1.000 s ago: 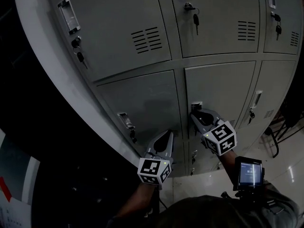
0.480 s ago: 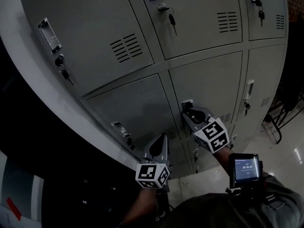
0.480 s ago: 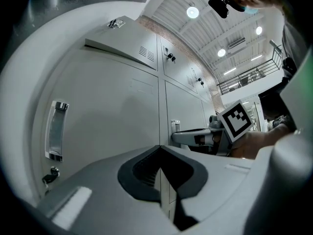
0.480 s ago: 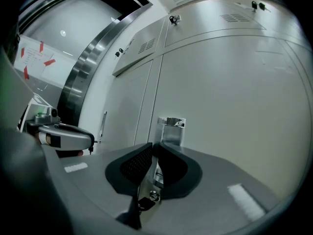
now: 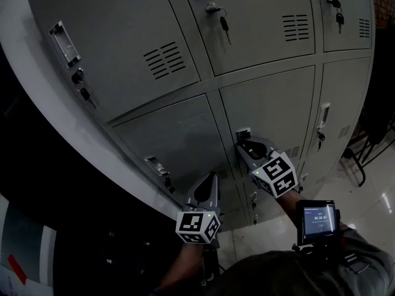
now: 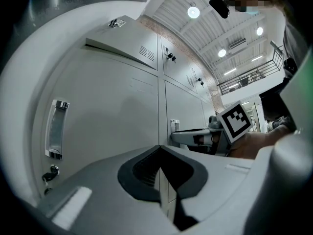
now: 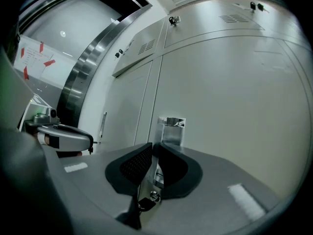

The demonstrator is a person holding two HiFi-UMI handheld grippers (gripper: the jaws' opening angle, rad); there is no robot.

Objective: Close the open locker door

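Note:
A bank of grey lockers fills the head view. The lower middle locker door (image 5: 271,113) lies close to flush with its frame. My right gripper (image 5: 242,142) points level at that door's chrome handle (image 5: 243,132). In the right gripper view the right gripper (image 7: 151,148) is shut on the handle (image 7: 172,128), with the door's lock and key (image 7: 148,199) just below. My left gripper (image 5: 213,176) is shut and empty, its tips close to the seam beside the lower left door (image 5: 179,134). The left gripper view shows the left gripper (image 6: 159,149) near that seam and the right gripper (image 6: 177,137) at the handle (image 6: 174,126).
Neighbouring locker doors carry their own handles (image 5: 159,163) and hanging keys (image 5: 223,24). A small screen (image 5: 316,217) sits on the right forearm. Glossy floor (image 5: 376,208) and dark chair legs (image 5: 364,159) lie to the right. The lockers' white side panel (image 5: 68,134) borders a dark area on the left.
The head camera's view has shifted a little across the lockers. Both grippers keep their places against the doors.

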